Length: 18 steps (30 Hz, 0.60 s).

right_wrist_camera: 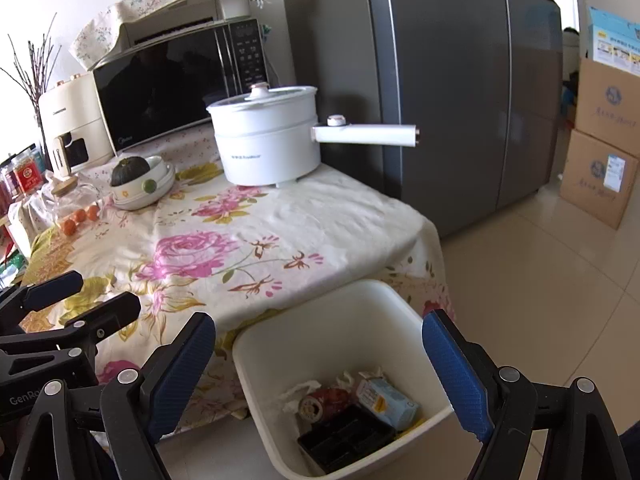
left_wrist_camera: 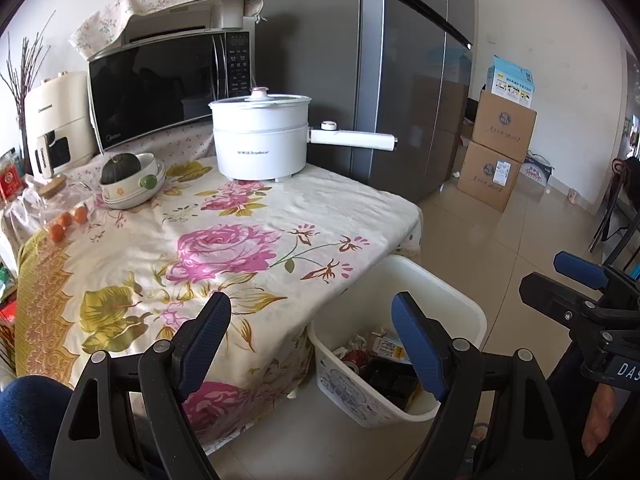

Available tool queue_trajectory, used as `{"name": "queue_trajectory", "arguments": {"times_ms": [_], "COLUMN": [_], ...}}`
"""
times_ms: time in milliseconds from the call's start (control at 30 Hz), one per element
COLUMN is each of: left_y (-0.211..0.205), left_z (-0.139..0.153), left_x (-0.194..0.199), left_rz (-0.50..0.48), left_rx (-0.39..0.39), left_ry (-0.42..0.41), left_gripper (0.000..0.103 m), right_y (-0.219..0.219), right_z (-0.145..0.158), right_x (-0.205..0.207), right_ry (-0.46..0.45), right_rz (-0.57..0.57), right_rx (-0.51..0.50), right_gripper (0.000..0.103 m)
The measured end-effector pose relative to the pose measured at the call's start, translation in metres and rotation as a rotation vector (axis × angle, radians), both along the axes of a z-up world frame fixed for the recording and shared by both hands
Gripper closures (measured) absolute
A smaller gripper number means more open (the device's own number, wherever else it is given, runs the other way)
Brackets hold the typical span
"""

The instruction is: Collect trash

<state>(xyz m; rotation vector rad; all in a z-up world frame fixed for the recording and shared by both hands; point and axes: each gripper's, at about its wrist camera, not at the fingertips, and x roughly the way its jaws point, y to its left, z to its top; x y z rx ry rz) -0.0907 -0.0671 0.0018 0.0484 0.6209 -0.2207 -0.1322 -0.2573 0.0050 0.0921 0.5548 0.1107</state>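
**Both tongs released above one white bin of trash**

The left tongs (left_wrist_camera: 312,344) hang with jaws spread wide and nothing between the blue pads; the same goes for the right tongs (right_wrist_camera: 320,376), poised over the bin's mouth. One white bin (right_wrist_camera: 276,344) stands on the tiled floor (right_wrist_camera: 520,280), right against the draped corner of the bench (left_wrist_camera: 320,208). Inside it lie the collected pieces: one black compartment tray (right_wrist_camera: 344,436), one red can (right_wrist_camera: 320,404), one pale blue carton (right_wrist_camera: 386,400) and some crumpled white paper (right_wrist_camera: 296,392), how many scraps I cannot tell.

On the flowered cloth of the bench stand one white electric pot (left_wrist_camera: 260,140) with a long handle, one bowl (left_wrist_camera: 132,192) holding a dark green squash (left_wrist_camera: 120,168), three small orange fruits (left_wrist_camera: 66,224) beside a glass jar (left_wrist_camera: 52,196), one microwave (left_wrist_camera: 160,88) and one cream appliance (left_wrist_camera: 60,124). One grey refrigerator (left_wrist_camera: 400,80) rises behind, with two stacked cardboard boxes (left_wrist_camera: 496,152) beside it and one blue carton (left_wrist_camera: 512,80) on top.
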Motion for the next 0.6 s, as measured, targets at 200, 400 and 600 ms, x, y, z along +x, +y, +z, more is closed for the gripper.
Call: {"name": "queue_trajectory", "arguments": {"times_ms": [200,400,600], "left_y": [-0.0026,-0.0038,-0.004], "left_z": [-0.004,-0.006,-0.0081], "left_x": [0.0037,0.0046,0.0064], "left_rz": [0.005,0.015,0.024], "left_rx": [0.016,0.035,0.053], "left_ry": [0.016,0.015,0.022], "left_gripper": [0.018,0.017,0.015], "right_y": [-0.0049,-0.0009,0.0025], "right_z": [-0.0028,-0.0058,-0.0106], "right_x": [0.0038,0.0069,0.0115], "right_ry": [0.022,0.045,0.077], "right_rz": [-0.014,0.005,0.015], "right_rx": [0.017,0.016,0.004], "right_gripper": [0.015,0.015,0.015]}}
